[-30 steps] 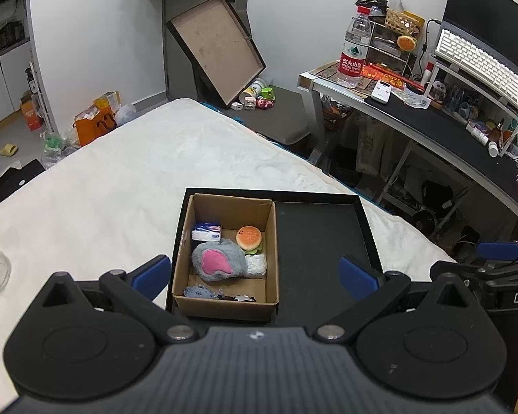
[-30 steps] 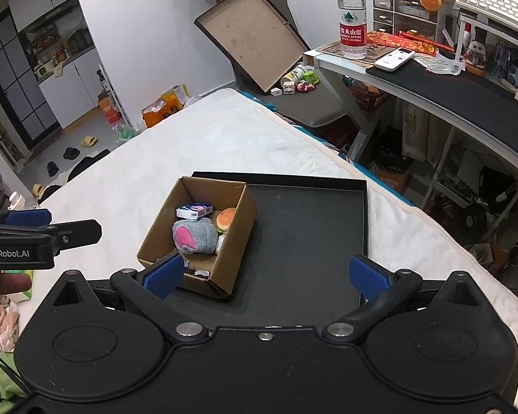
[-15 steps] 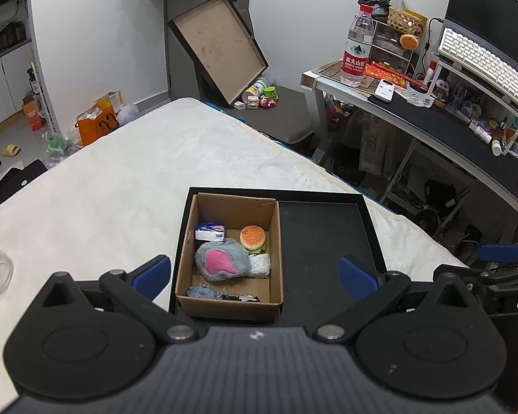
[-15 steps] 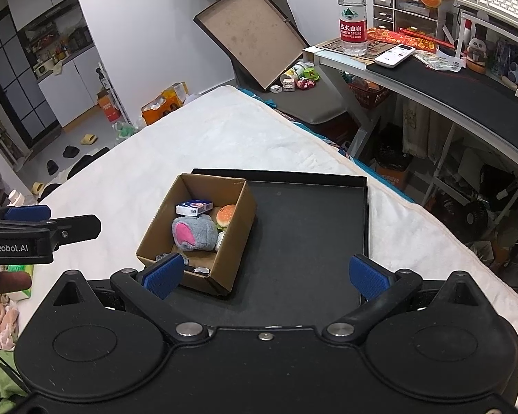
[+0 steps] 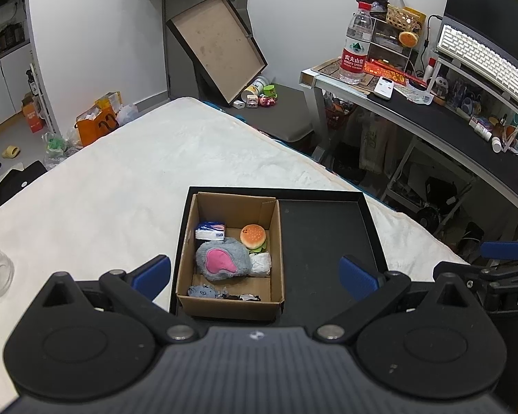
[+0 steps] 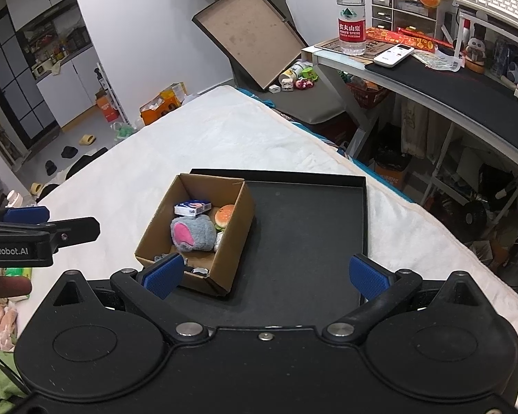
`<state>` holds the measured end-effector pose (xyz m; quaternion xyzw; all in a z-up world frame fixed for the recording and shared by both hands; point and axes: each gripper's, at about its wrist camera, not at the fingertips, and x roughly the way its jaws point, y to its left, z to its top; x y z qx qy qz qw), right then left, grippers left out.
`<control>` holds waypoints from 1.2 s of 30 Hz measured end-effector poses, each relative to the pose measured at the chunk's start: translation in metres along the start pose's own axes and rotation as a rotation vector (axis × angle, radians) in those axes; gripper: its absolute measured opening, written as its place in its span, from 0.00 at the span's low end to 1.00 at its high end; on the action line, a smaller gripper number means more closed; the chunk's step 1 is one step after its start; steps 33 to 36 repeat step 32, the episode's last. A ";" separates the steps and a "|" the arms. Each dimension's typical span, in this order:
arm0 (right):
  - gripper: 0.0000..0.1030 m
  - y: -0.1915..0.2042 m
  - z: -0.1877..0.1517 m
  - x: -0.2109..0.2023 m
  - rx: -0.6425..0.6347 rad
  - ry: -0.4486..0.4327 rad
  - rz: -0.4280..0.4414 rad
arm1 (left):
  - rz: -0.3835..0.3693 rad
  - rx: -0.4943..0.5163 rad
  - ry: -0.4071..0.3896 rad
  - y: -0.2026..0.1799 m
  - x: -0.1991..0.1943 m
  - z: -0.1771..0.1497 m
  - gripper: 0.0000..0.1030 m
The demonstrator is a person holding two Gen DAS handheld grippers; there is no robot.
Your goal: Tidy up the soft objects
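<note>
Both claws spread wide, empty: left claw [image 5: 255, 274], right claw [image 6: 265, 272]. Ahead of left claw, between its fingers: box [image 5: 276, 238] holding grey plush [image 5: 222, 258], burger toy [image 5: 253, 235]. Probably light, squashy, unbreakable; best pinched mid-body, firmly.

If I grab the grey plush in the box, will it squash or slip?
The grey plush looks fuzzy and stuffed, so it will likely squash and grip well. Probably light. It lies against the burger toy and tissue pack, so lifting may nudge them.
</note>
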<state>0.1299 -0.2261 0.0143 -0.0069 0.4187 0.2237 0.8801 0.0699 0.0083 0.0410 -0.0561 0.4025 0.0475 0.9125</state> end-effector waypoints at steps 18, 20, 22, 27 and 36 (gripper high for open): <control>1.00 0.001 -0.001 0.000 -0.009 -0.003 -0.005 | -0.004 0.007 0.009 0.000 0.001 -0.002 1.00; 1.00 0.001 -0.001 0.000 -0.009 -0.002 -0.006 | -0.005 0.005 0.010 0.001 0.001 -0.002 1.00; 1.00 0.001 -0.001 0.000 -0.009 -0.002 -0.007 | -0.001 0.006 0.008 0.000 0.001 -0.002 1.00; 1.00 0.002 0.000 0.000 -0.013 -0.007 -0.006 | 0.000 0.007 0.001 0.002 -0.001 -0.001 1.00; 1.00 0.003 0.001 0.000 -0.015 -0.006 -0.007 | 0.000 0.008 0.001 0.004 -0.001 0.000 1.00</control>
